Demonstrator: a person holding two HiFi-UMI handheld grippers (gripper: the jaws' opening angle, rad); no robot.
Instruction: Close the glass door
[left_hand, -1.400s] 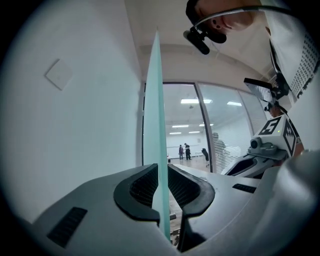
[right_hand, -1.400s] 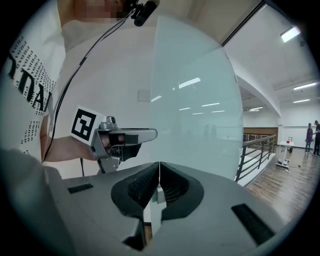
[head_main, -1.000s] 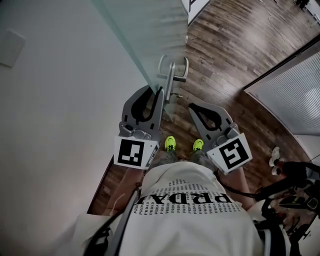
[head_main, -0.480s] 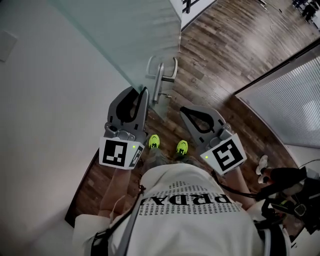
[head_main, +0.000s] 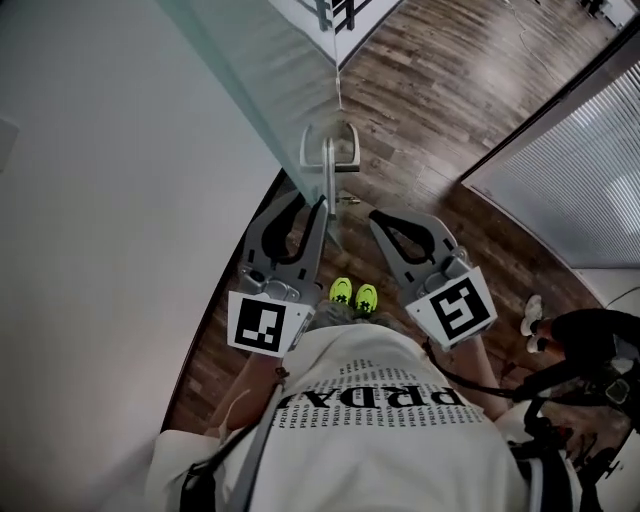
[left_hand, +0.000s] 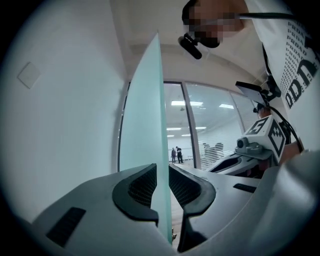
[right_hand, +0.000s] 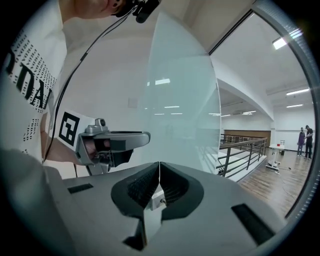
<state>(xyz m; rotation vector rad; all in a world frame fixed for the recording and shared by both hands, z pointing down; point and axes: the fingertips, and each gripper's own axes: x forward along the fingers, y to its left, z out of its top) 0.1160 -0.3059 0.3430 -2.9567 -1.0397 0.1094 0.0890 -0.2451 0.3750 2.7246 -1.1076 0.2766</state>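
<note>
The frosted glass door (head_main: 270, 70) runs from the upper left down to its metal handle (head_main: 328, 150). My left gripper (head_main: 312, 202) sits just below the handle and straddles the door's free edge. In the left gripper view the pane (left_hand: 145, 125) stands between the pads of the left gripper (left_hand: 161, 185) with no gap showing, while the jaws are opening. My right gripper (head_main: 380, 220) hangs to the right of the door edge and clear of it. Its pads meet in a thin line (right_hand: 159, 182), so it is shut on nothing, and a small metal fitting shows below them.
A white wall (head_main: 100, 200) lies close on the left of the door. Dark wooden floor (head_main: 450, 100) spreads ahead. A glazed partition with blinds (head_main: 570, 170) stands to the right. A railing (right_hand: 240, 150) is beyond the door. My yellow-green shoes (head_main: 350, 295) are below the grippers.
Both grippers have sunk a little below the handle. The left one has stayed astride the door edge. My shoes have drawn closer together.
</note>
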